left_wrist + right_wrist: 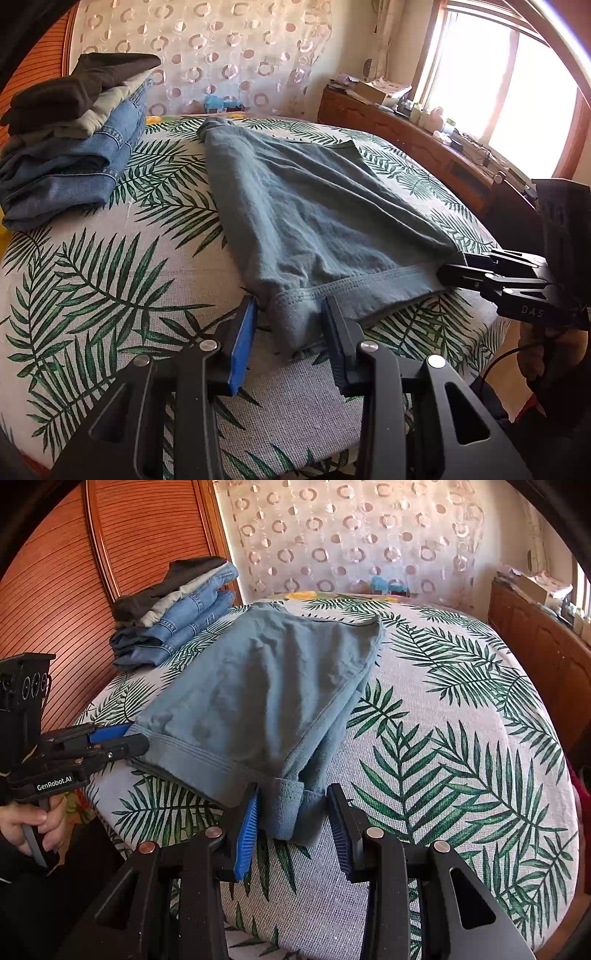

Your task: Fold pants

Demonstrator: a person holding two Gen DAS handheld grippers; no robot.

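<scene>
Grey-blue pants (303, 206) lie folded on the leaf-print bedspread (110, 277), with the hem end nearest me. My left gripper (290, 301) straddles the bunched left corner of the hem. A thin gap shows at its blue pad (247, 332), so it is open. In the right wrist view the pants (266, 686) run away from my right gripper (293, 788). Its jaws stand open around the rolled right hem corner, and the right pad (340, 834) is clear of the cloth. Each gripper also shows in the other view, at the hem's far corner: the right gripper (448, 273) and the left gripper (135, 738).
A stack of folded jeans and dark clothes (74, 147) (177, 609) sits at the back left of the bed, by a wooden slatted headboard (55, 590). A cluttered wooden cabinet (406, 136) runs under the window on the right. A person's hand (33, 823) holds the left gripper's handle.
</scene>
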